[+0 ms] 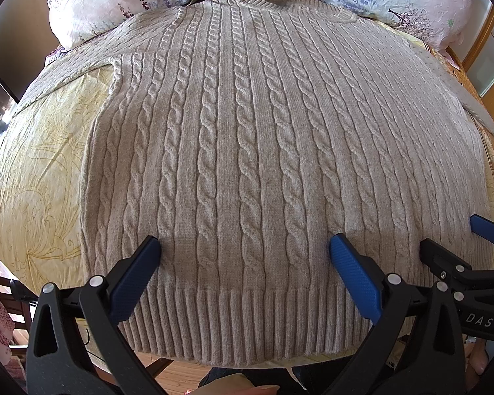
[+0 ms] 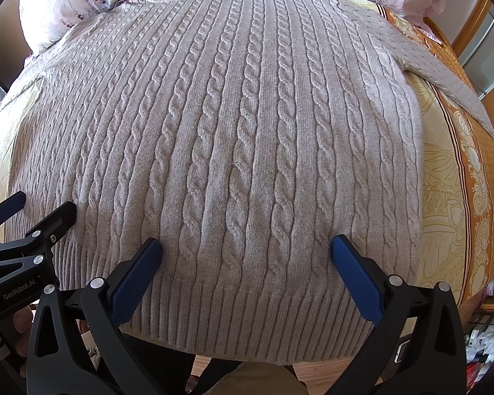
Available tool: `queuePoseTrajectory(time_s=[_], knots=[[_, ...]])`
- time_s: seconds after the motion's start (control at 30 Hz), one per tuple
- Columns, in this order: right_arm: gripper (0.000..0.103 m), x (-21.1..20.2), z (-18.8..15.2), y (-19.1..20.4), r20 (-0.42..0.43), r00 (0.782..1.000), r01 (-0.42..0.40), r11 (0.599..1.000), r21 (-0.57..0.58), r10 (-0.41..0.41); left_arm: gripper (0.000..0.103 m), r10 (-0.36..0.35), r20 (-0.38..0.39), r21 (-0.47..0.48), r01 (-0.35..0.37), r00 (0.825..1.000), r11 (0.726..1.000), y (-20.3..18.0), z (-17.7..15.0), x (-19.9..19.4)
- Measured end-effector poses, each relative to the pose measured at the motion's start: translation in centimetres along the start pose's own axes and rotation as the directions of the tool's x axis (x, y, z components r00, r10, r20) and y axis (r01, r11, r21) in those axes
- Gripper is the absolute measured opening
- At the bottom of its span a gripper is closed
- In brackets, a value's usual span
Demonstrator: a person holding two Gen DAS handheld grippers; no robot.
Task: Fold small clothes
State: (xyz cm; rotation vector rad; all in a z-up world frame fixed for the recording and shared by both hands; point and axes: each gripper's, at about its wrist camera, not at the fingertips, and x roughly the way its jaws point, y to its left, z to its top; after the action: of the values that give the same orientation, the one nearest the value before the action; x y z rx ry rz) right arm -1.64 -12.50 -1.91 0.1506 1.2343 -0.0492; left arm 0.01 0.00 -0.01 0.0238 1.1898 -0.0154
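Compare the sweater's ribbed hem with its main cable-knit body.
The ribbed hem is plain, narrow vertical ribs; the cable-knit body carries thick twisted cables between flat panels. The hem is a short band at the near edge of the bed; the body runs from there to the collar. Both are beige and lie flat.

A bedroom in a home is shown. A bed [image 1: 42,171] is covered with a yellow sheet printed with line-drawn flowers, and along its right edge a wide orange patterned border [image 2: 477,197] is seen. At the head edge of the bed, crumpled pillows [image 1: 92,3] in pale fabric with purple floral prints are piled. A wooden floor [image 1: 181,373] is visible below the foot edge. Wooden-framed furniture with glass panels [image 2: 484,56] is seen beyond the right edge, and cluttered household items [image 2: 487,335] are stored low at the right.
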Motion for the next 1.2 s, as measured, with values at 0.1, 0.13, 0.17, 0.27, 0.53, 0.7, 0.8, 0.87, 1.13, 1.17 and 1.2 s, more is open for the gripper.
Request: queuePoseTrajectory(time_s=[0.1,0.13,0.17,0.27,0.53,0.7,0.8,0.87,1.13,1.17,1.2], knots=[[0.102,0.0,0.0,0.0,0.0,1.0,0.0,1.0,0.0,0.0,0.101,0.0,0.0,0.0,0.0,1.0,1.0,0.0,0.0,0.0],[0.102,0.0,0.0,0.0,0.0,1.0,0.0,1.0,0.0,0.0,0.101,0.0,0.0,0.0,0.0,1.0,1.0,0.0,0.0,0.0],[0.102,0.0,0.0,0.0,0.0,1.0,0.0,1.0,0.0,0.0,0.101,0.0,0.0,0.0,0.0,1.0,1.0,0.0,0.0,0.0],[0.102,0.0,0.0,0.0,0.0,1.0,0.0,1.0,0.0,0.0,0.101,0.0,0.0,0.0,0.0,1.0,1.0,0.0,0.0,0.0],[0.102,0.0,0.0,0.0,0.0,1.0,0.0,1.0,0.0,0.0,0.101,0.0,0.0,0.0,0.0,1.0,1.0,0.0,0.0,0.0],[0.102,0.0,0.0,0.0,0.0,1.0,0.0,1.0,0.0,0.0,0.101,0.0,0.001,0.0,0.0,1.0,1.0,0.0,0.01,0.0],[0.102,0.0,0.0,0.0,-0.001,1.0,0.0,1.0,0.0,0.0,0.101,0.0,0.0,-0.001,0.0,1.0,1.0,0.0,0.0,0.0],[0.102,0.0,-0.01,0.0,-0.001,1.0,0.0,1.0,0.0,0.0,0.101,0.0,0.0,-0.001,0.0,1.0,1.0,0.0,0.0,0.0],[0.102,0.28,0.15,-0.25,-0.006,1.0,-0.002,1.0,-0.01,0.002,0.101,0.001,-0.003,-0.002,-0.001,1.0,1.0,-0.07,-0.03,0.05],[0.102,0.31,0.35,-0.41,-0.007,1.0,-0.003,1.0,-0.012,0.003,0.101,0.001,-0.004,-0.001,-0.001,1.0,1.0,-0.01,0.11,0.12],[0.102,0.31,0.37,-0.4,-0.008,1.0,-0.004,1.0,-0.013,0.004,0.101,0.001,-0.006,-0.001,-0.001,1.0,1.0,-0.01,0.2,0.13]])
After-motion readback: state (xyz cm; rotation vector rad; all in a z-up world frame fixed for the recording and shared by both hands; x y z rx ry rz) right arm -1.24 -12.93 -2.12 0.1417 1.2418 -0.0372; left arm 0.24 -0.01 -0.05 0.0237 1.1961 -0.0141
